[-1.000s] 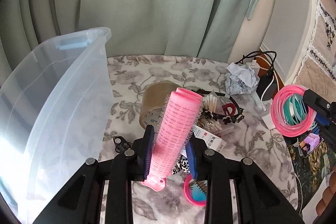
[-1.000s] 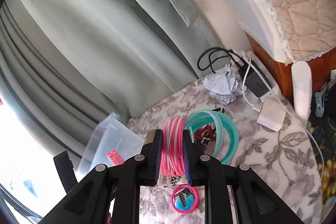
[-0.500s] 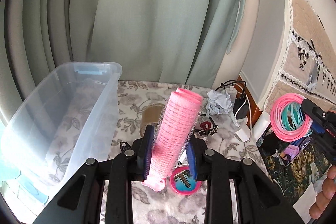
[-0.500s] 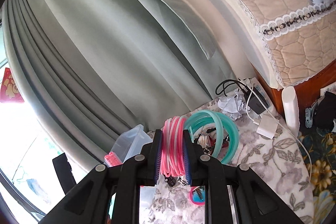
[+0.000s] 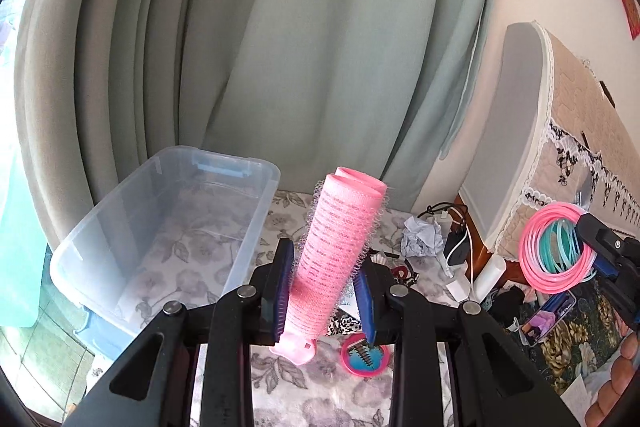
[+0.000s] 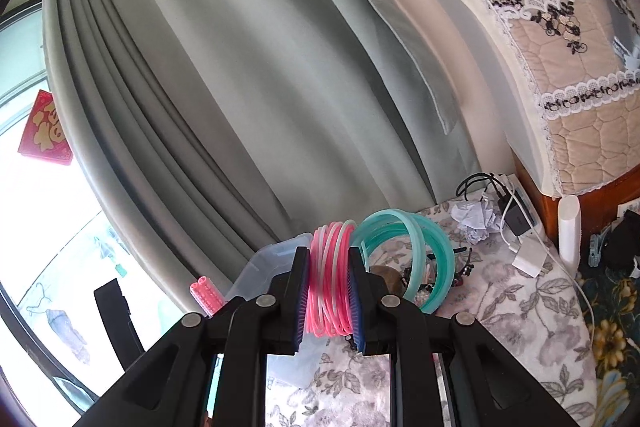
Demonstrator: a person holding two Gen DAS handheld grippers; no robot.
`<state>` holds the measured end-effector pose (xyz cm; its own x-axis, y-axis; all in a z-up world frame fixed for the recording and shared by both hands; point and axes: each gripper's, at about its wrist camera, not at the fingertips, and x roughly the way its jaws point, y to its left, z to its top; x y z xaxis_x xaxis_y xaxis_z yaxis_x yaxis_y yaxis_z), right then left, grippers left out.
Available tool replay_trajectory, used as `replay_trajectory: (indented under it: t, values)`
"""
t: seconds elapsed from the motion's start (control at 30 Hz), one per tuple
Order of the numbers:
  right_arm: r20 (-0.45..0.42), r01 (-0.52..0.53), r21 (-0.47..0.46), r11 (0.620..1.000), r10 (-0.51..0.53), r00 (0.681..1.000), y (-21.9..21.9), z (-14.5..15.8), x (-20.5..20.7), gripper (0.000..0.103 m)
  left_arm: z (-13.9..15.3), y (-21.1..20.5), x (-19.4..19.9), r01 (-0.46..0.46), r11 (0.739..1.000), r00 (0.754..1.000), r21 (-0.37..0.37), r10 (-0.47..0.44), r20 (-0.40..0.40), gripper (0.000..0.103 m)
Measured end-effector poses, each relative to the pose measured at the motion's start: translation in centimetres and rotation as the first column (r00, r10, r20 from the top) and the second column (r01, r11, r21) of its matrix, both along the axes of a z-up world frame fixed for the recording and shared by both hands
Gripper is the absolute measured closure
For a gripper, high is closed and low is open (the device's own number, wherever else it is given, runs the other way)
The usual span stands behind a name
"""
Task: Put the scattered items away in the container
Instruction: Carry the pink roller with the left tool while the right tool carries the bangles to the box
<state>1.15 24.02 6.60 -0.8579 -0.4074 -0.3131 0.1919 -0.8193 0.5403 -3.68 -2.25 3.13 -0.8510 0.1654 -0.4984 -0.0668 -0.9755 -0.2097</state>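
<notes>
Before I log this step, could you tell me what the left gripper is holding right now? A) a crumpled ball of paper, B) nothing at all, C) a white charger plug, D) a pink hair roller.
D: in the left wrist view the left gripper has its blue pads pressed on either side of the pink hair roller, which stands up between them above the floral table cover.
</notes>
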Motion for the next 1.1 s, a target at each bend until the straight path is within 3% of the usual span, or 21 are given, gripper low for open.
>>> replay_trajectory:
  t: [0.3, 0.6, 0.87, 1.1]
  values:
    - [0.037, -0.095, 0.082, 0.992, 0.092, 0.995, -5.2, -0.6, -1.0, 0.083, -1.2, -4.7, 0.5, -0.096, 0.994, 0.995, 0.049, 0.096, 0.007, 0.073]
    - [0.099, -0.24, 0.158, 0.958, 0.227, 0.969, -12.1, -2.0, -4.5, 0.083, -3.4, -10.2, 0.0, -0.235, 0.969, 0.972, 0.08, 0.234, 0.032, 0.073]
    - [0.13, -0.364, 0.19, 0.912, 0.344, 0.93, -18.0, -3.1, -7.4, 0.083, -4.5, -13.1, -0.9, -0.283, 0.954, 0.959, 0.097, 0.279, 0.046, 0.073]
    - [0.154, -0.442, 0.207, 0.873, 0.417, 0.896, -21.6, -4.3, -9.0, 0.083, -5.8, -13.8, -1.9, -0.272, 0.957, 0.962, 0.103, 0.268, 0.055, 0.073]
